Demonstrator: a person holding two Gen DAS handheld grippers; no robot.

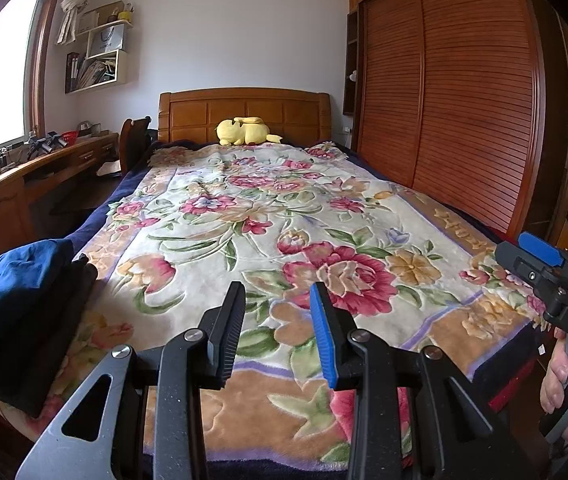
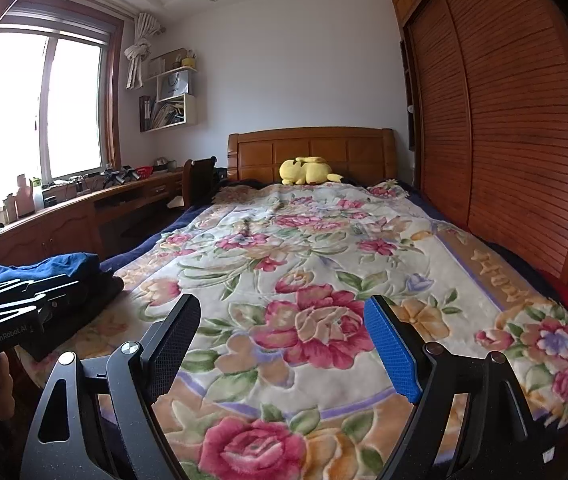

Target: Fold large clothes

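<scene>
A folded blue garment (image 1: 16, 280) (image 2: 56, 266) lies on top of a folded dark garment (image 1: 44, 340) (image 2: 96, 288) at the near left corner of the bed. My left gripper (image 1: 278, 292) hovers over the floral blanket (image 1: 284, 208) to the right of that stack, its jaws partly apart with nothing between them. My right gripper (image 2: 284, 304) stands wide open over the blanket (image 2: 323, 248), also empty. Its blue pad (image 1: 539, 249) and the hand holding it show at the right edge of the left wrist view. No unfolded garment is in view.
A yellow plush toy (image 1: 244, 130) (image 2: 307, 170) rests by the wooden headboard (image 1: 244, 112). A slatted wardrobe (image 1: 463, 120) runs along the bed's right side. A cluttered wooden desk (image 1: 4, 192) and a chair (image 1: 134, 140) stand on the left under the window.
</scene>
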